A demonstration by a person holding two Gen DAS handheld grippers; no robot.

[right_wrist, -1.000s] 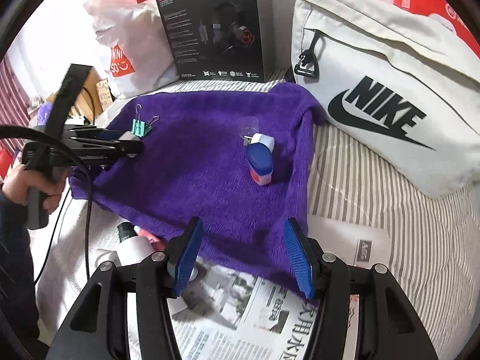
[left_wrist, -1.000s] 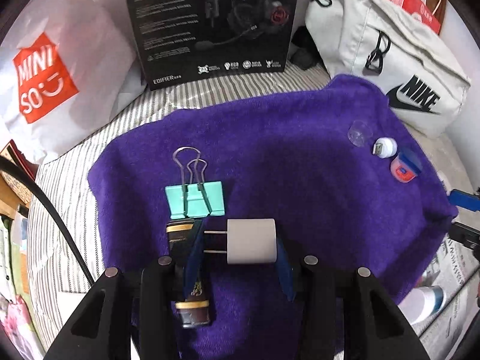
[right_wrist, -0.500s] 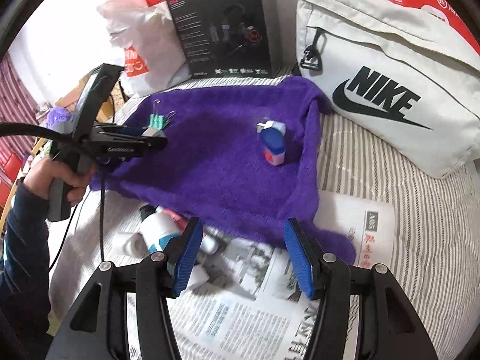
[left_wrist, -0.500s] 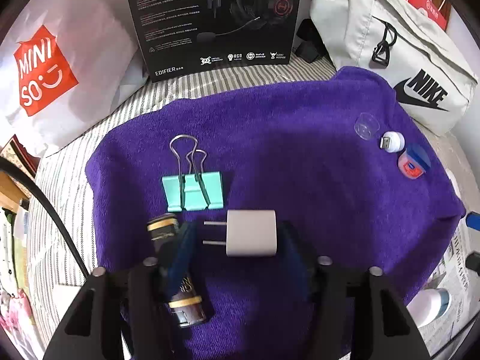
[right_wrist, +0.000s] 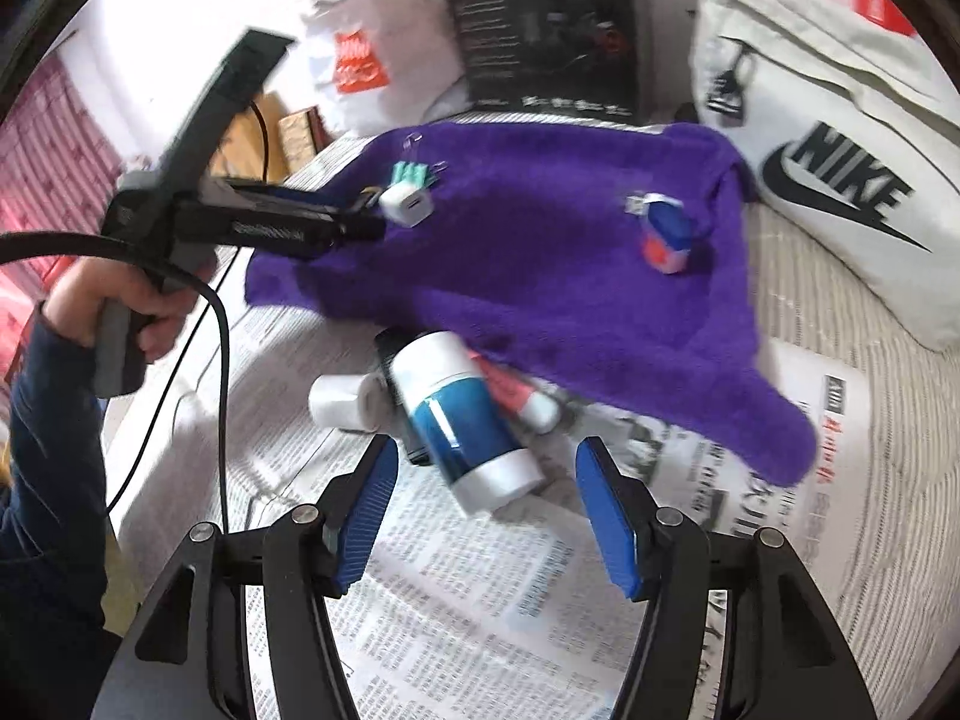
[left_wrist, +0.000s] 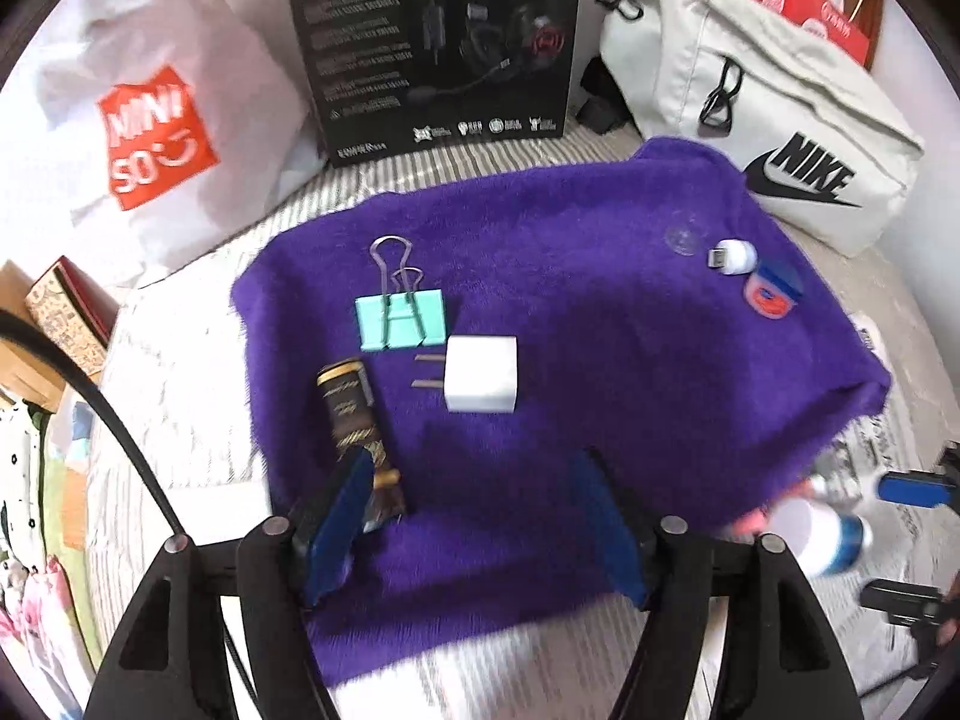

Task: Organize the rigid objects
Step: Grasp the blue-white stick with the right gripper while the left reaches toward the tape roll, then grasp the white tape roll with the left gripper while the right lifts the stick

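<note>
A white charger plug [left_wrist: 482,381] lies on the purple towel [left_wrist: 600,360], beside a teal binder clip [left_wrist: 399,321] and a dark gold-banded tube [left_wrist: 354,414]. My left gripper [left_wrist: 474,531] hovers just short of the plug, its jaws opening with nothing between them. Farther right on the towel sit a clear cap [left_wrist: 681,237], a small white USB piece [left_wrist: 733,256] and a blue-lidded red jar [left_wrist: 774,294]. In the right wrist view a blue-and-white bottle [right_wrist: 468,414] lies on newspaper [right_wrist: 456,600]. My right gripper [right_wrist: 486,510] is at its near end, jaws opening, pads clear of it.
A white roll [right_wrist: 342,402], a pink tube [right_wrist: 516,390] and a black item lie by the bottle, partly under the towel edge. A black headset box [left_wrist: 432,42], a white shopping bag [left_wrist: 138,120] and a Nike bag [left_wrist: 768,102] line the back. A person's hand [right_wrist: 138,312] holds the left gripper.
The left gripper let go of the white plug, widened and drew back and up from it. The right gripper swung left over the newspaper to the blue-and-white bottle.
</note>
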